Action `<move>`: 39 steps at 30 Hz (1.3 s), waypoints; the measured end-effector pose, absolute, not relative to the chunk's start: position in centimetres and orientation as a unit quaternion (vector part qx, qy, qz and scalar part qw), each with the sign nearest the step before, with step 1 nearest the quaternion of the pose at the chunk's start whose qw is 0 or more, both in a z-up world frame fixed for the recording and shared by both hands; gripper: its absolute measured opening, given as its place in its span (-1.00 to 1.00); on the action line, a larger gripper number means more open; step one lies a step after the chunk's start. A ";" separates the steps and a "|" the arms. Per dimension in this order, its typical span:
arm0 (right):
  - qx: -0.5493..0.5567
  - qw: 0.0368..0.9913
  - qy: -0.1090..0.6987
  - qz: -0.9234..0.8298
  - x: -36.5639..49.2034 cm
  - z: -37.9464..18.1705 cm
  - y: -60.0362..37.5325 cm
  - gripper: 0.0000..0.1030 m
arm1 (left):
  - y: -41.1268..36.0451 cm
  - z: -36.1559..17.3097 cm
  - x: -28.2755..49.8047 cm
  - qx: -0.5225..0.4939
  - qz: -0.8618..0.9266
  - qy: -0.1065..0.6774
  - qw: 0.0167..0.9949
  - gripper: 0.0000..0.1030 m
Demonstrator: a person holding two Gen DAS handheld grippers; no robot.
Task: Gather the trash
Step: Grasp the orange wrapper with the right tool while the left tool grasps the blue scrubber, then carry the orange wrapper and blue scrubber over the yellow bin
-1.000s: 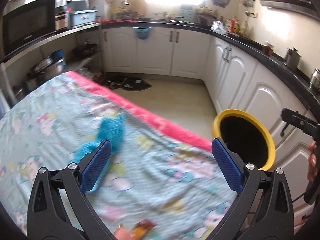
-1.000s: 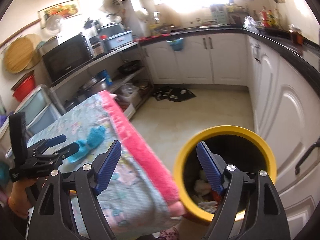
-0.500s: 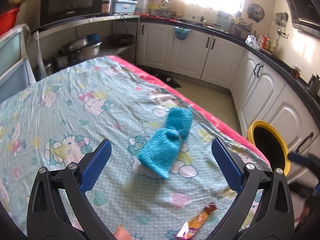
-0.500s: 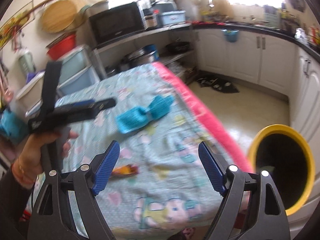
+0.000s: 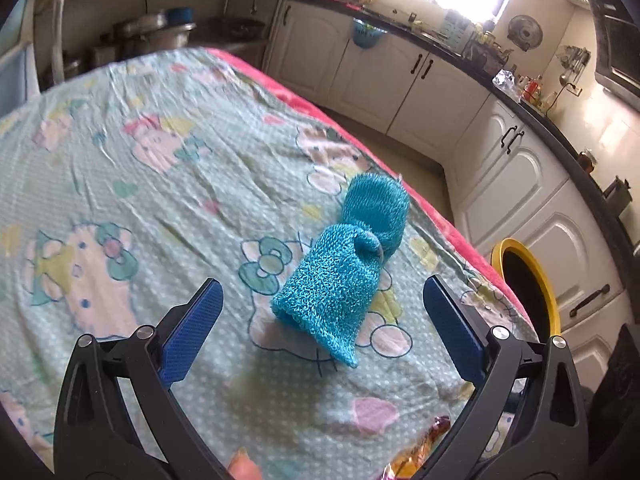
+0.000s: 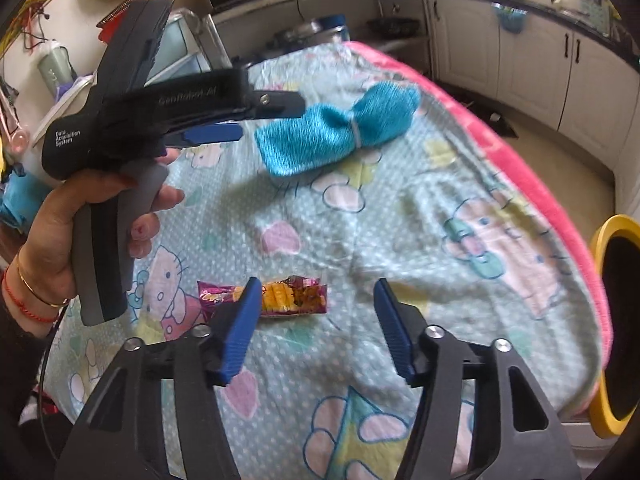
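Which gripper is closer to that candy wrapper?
Right gripper: the candy wrapper lies just past its closing, empty fingertips. Left gripper hovers farther off, beside the blue cloth.

The cloth (image 6: 400, 208) is pale green with white dots and pink, yellow and teal cartoon cats, edged in bright pink; the knit piece (image 5: 344, 268) is turquoise, cinched with a white band; the wrapper (image 6: 292, 296) is magenta, orange and yellow; the bin (image 6: 600, 248) is yellow-rimmed, black inside; gripper pads (image 6: 240, 332) are blue on black frames; cabinets (image 5: 400, 84) are cream with dark handles.
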State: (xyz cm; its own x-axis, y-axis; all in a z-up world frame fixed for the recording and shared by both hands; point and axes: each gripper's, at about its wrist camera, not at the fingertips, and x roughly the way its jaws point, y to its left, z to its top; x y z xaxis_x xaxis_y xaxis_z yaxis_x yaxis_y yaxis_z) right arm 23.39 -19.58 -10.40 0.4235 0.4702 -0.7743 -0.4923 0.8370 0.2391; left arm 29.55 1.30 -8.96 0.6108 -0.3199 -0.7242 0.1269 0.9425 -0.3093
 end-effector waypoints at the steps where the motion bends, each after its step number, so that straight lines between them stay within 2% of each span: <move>1: -0.012 0.841 0.459 0.287 23.6 -10.7 -19.4 -0.01 | 1.3 -9.2 29.7 -0.117 -0.126 0.425 0.889 0.79; 3: -0.013 0.835 0.467 0.289 23.9 -11.4 -18.9 -0.17 | 1.3 -9.9 30.1 -0.126 -0.128 0.431 0.884 0.79; 5: -0.012 0.834 0.469 0.291 24.1 -11.7 -18.7 -0.32 | 1.2 -10.7 30.4 -0.133 -0.132 0.436 0.880 0.70; 8: -0.020 0.834 0.469 0.289 24.1 -11.7 -18.7 -0.58 | 1.2 -11.4 30.5 -0.135 -0.130 0.443 0.877 0.29; 12: -0.020 0.832 0.469 0.296 23.8 -11.8 -18.7 -0.77 | 1.1 -11.7 30.3 -0.127 -0.125 0.441 0.880 -0.51; 15: -0.028 0.833 0.463 0.301 23.2 -11.5 -18.6 -0.87 | 1.3 -11.3 29.9 -0.130 -0.130 0.436 0.881 -0.79; 19: -0.031 0.837 0.450 0.309 22.2 -10.6 -18.5 -0.90 | 1.3 -10.5 28.8 -0.119 -0.133 0.425 0.887 -0.86; 29: -0.045 0.858 0.404 0.313 20.2 -6.7 -20.2 -0.91 | 1.0 -7.0 26.4 -0.078 -0.133 0.394 0.906 -0.89; 39: -0.034 0.902 0.345 0.257 20.1 -1.2 -26.4 -0.91 | -3.7 -1.8 25.5 -0.034 -0.175 0.354 0.918 -0.89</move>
